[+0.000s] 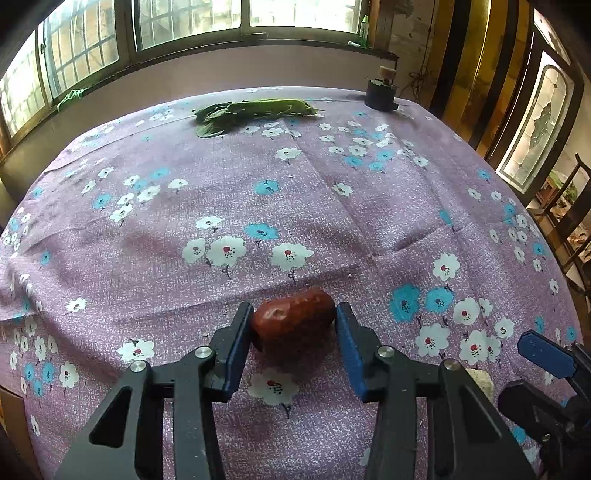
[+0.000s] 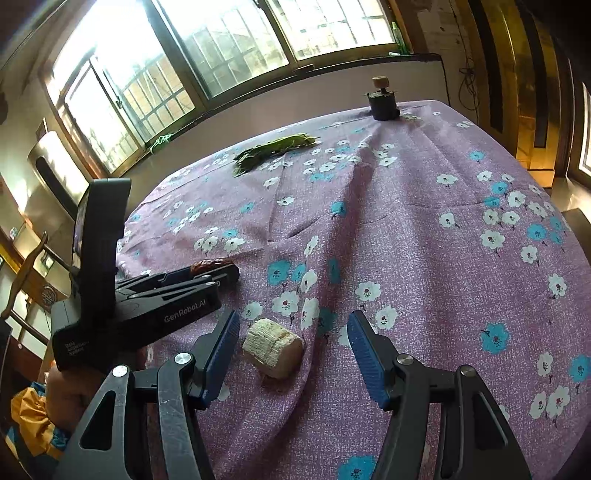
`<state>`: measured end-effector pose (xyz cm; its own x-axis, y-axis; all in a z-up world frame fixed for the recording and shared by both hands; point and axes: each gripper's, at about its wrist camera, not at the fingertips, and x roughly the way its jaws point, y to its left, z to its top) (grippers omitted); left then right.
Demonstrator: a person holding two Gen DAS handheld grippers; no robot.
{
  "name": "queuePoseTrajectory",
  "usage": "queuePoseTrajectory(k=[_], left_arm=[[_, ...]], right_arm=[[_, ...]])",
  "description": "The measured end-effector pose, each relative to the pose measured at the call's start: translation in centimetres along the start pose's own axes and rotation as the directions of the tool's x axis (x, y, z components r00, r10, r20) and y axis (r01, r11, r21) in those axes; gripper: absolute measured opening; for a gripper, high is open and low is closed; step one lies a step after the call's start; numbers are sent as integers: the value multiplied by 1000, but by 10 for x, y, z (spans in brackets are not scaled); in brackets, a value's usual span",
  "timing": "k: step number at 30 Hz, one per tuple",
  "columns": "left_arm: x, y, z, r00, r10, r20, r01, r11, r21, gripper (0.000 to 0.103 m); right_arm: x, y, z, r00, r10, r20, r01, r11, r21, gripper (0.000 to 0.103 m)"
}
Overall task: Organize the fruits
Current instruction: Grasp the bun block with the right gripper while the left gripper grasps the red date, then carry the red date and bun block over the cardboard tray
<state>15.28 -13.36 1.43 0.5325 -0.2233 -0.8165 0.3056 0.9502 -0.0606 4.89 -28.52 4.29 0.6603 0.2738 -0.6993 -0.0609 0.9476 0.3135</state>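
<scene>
Hand-held gripper on the left [image 1: 294, 321] first: pinched at the very fingertips onto a red date [image 1: 295, 325], one blue pad against each end, and kept the date low on the purple flowered cloth [image 1: 258, 192] of the tabletop, lengthwise across the gap. Seen from the right wrist view, showed the same date only as a dark red sliver past the black fingers. Held the right hand-held gripper [image 2: 293, 317] just beside it, jaws spread apart and clamped on nothing. Straddled a pale, ridged chunk of fruit [image 2: 273, 349] lying on the cloth, nearer the left finger than the right, with cloth visible between it and both pads. Glimpsed part of a hand and a yellow sleeve [image 2: 26, 413] under the left tool at the lower left edge. Farther out, crossed bare, creased cloth well clear of both fruits. Found a bunch of green leaves [image 1: 255, 110] lying flat near the far edge, and off to its right a small dark pot with a cork-like knob [image 1: 381, 94] standing upright. Ended at the barred windows [image 1: 184, 22], with a green bottle [image 1: 364, 29] on the sill.
</scene>
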Motion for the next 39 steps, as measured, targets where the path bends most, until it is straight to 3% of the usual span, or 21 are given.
queuePoseTrajectory(k=[4,9,12,15,16,19,24,30,39], left_arm=[[-19,12,-5,999,34,31,-33,999,-36,44],[-44,23,-14,998,48,44,-45,996,-76,44],[-54,28,-24,998,46,40,-42,995,-91,44],[-63,30,-36,999,41,32,-38,995,-96,44],[-66,31,-39,999,40,33,-37,995,-98,44],[-77,34,-51,998,48,36,-44,994,-103,44],[-97,48,-69,997,66,48,-59,989,-133,44],[-124,65,-91,992,106,70,-94,983,-156,44],[-159,96,-129,973,212,89,-193,963,-186,44]], right_arm=[[10,22,-5,999,-39,-21,36,989,-144,65],[21,43,-15,992,-121,-30,106,942,-319,64],[28,48,-19,990,-133,-49,106,923,-369,58],[38,43,-23,976,-203,-77,159,910,-382,49],[35,37,-20,981,-177,-82,139,929,-342,42],[25,22,-14,990,-105,-90,82,970,-228,42],[0,33,-16,999,0,-53,-9,986,-168,42],[-14,67,-31,990,128,-55,-135,979,-156,42],[-14,127,-52,971,211,-110,-231,949,-215,42]])
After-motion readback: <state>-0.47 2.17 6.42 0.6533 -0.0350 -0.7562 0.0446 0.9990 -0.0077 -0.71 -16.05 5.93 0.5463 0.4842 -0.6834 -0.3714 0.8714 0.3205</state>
